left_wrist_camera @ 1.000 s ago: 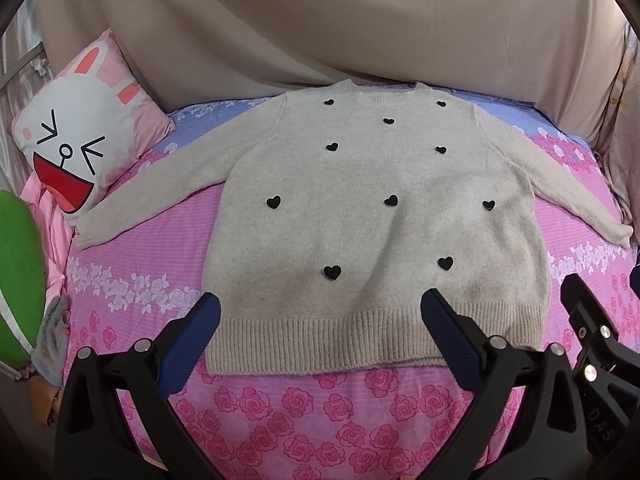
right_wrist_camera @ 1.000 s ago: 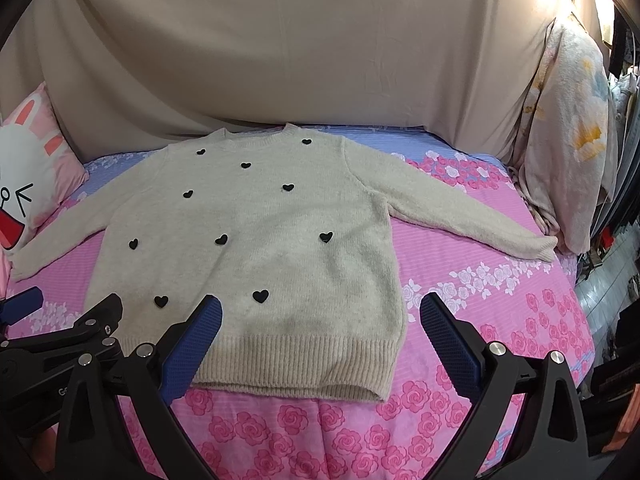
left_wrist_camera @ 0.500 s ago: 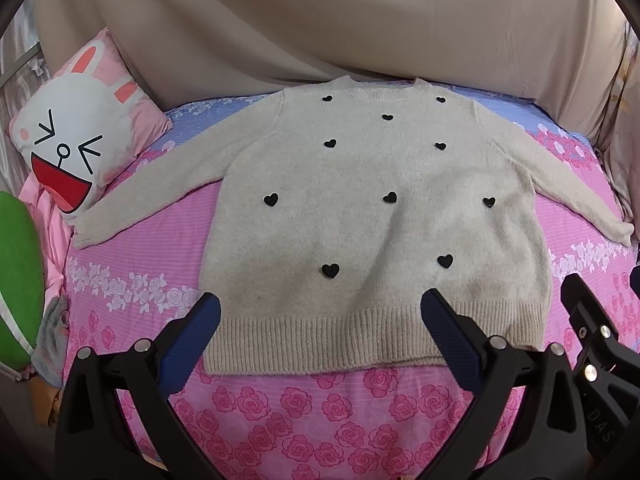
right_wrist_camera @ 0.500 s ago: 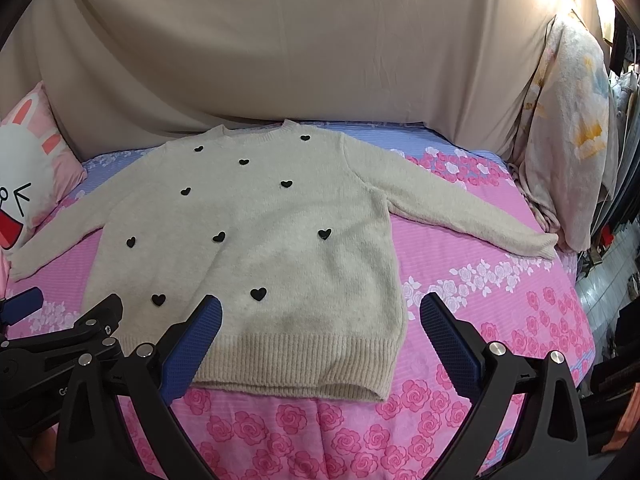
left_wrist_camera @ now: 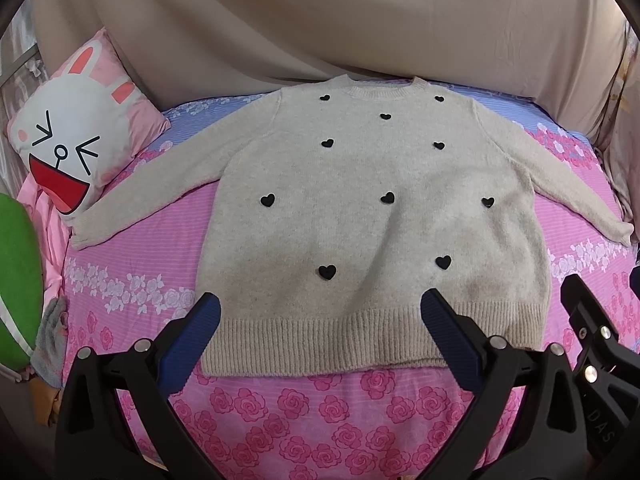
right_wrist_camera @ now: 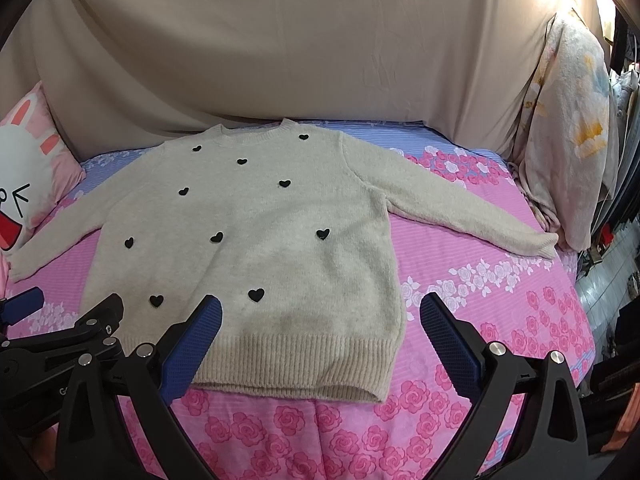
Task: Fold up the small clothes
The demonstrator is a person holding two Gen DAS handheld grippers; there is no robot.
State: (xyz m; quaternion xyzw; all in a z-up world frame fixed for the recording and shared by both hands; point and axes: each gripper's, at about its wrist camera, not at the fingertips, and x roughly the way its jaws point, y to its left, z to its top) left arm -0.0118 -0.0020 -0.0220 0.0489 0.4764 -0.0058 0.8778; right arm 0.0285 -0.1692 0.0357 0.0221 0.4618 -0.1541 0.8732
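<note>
While both sets of jaws stand wide apart and hold nothing, the fuzzy beige knit sweater [left_wrist_camera: 372, 216] lies flat, front up, sleeves spread, on the pink rose-print bed sheet [left_wrist_camera: 304, 412]. Black heart patches dot its front; its hem is ribbed. The left gripper [left_wrist_camera: 320, 320] and right gripper [right_wrist_camera: 320, 320] have ridged blue pads.

Sweater [left_wrist_camera: 372, 216] flat on bedsheet [left_wrist_camera: 304, 404], rabbit pillow [left_wrist_camera: 76, 152] by its left sleeve
</note>
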